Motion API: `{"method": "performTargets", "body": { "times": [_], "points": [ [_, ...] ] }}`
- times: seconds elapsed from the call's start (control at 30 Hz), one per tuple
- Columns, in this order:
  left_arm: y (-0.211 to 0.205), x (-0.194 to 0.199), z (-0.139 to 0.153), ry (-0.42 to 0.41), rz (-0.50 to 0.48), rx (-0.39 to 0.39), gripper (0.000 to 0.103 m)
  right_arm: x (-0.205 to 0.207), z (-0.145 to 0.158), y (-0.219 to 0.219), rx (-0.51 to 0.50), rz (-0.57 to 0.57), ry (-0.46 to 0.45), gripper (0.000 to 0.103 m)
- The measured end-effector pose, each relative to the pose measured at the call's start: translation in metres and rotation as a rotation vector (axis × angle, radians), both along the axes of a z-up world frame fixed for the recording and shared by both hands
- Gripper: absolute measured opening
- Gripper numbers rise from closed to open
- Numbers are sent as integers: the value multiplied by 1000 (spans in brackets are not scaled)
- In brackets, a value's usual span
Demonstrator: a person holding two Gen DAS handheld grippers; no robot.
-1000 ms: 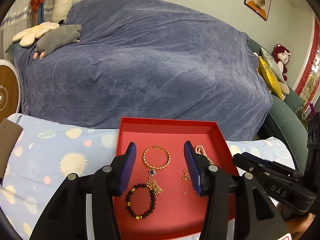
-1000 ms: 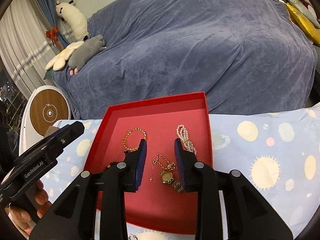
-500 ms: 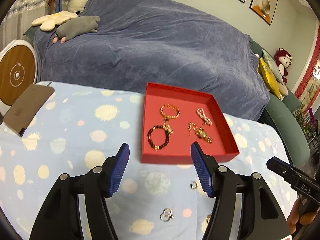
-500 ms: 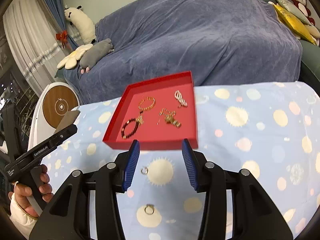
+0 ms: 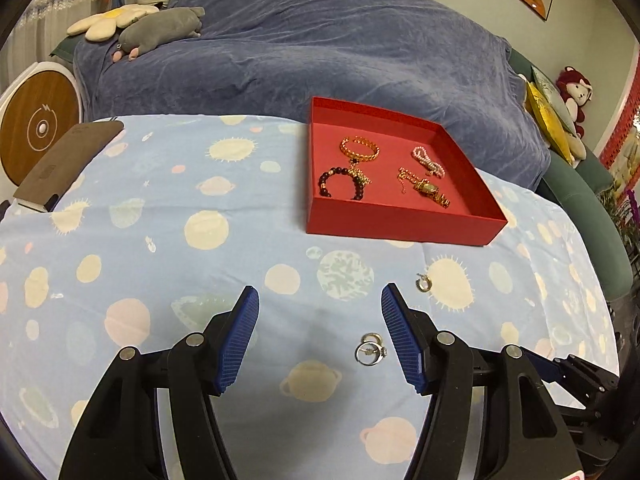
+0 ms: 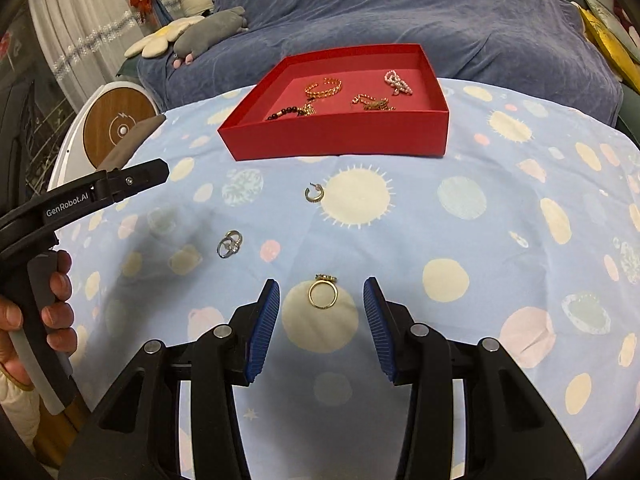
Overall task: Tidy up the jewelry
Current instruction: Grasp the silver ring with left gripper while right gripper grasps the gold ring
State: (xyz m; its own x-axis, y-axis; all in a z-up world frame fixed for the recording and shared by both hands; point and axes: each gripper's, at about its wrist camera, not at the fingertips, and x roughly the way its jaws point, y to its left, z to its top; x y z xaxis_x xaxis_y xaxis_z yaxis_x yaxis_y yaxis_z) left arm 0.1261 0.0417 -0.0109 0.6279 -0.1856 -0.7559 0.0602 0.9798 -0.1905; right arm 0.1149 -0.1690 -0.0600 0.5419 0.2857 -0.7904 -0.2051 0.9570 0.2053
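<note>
Both hand-held grippers have drawn back from over the red tray to the near part of the counter, and both sets of jaws have just been opening. Nothing is clamped in either.

Right hand-held gripper (image 6: 322, 308): jaws apart and empty. A gold ring (image 6: 322, 294) lies flat on the cloth in the gap between the blue pads, touched by neither. A second small gold piece (image 6: 326, 278) sits just beyond it at 12 o'clock; its kind cannot be told.

Left hand-held gripper (image 5: 316, 334): jaws wide apart and empty. A silver ring pair (image 5: 370, 353) lies on the cloth just inside the right-hand pad, at about 4 o'clock from the gap's centre, and looks clear of the pad.

Further out, a small hoop (image 6: 314, 193) lies alone on the cloth, at 12 o'clock from the right gripper and short of the tray.

Farthest, the red tray (image 6: 340, 138) stands toward the back of the counter. It holds a gold bracelet (image 5: 359, 149), a dark bead bracelet (image 5: 343, 183), a pearl strand (image 5: 428, 161) and a gold watch (image 5: 430, 190).

Assessment: the larger pieces are already in the tray, and the rings and hoop remain loose on the cloth. The withdrawal and opening read as a set-up to collect these next. The gold ring is well centred, but the silver pair sits off-centre, so the left gripper would need shifting toward it. Flat, thin rings may slip from the pads.
</note>
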Motion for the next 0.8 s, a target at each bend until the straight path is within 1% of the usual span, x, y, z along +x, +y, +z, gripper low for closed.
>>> {"method": "performTargets", "body": {
  "times": [0.1, 0.17, 0.33, 0.53, 0.6, 0.67, 0.77, 0.8],
  "points": [
    [4, 0, -8, 25, 1, -9, 61, 4, -5, 1, 1, 0, 3, 42],
    [4, -2, -11, 29, -8, 0, 61, 7, -7, 3, -3, 2, 5, 42],
    [-7, -10, -18, 37, -65, 18, 61, 10, -12, 13, -22, 22, 5, 42],
    [-23, -15, -33, 65, -126, 51, 61, 13, -20, 17, -58, 32, -1, 42],
    [-25, -17, -37, 71, -136, 53, 61, 14, -23, 17, -64, 38, 3, 39],
    [-27, -18, -39, 71, -141, 59, 61, 16, -27, 17, -69, 42, 13, 32],
    [-30, -17, -41, 72, -149, 62, 61, 17, -29, 19, -95, 44, 2, 27],
    [-31, -16, -42, 74, -151, 63, 61, 17, -29, 19, -105, 45, 0, 22]
  ]
}}
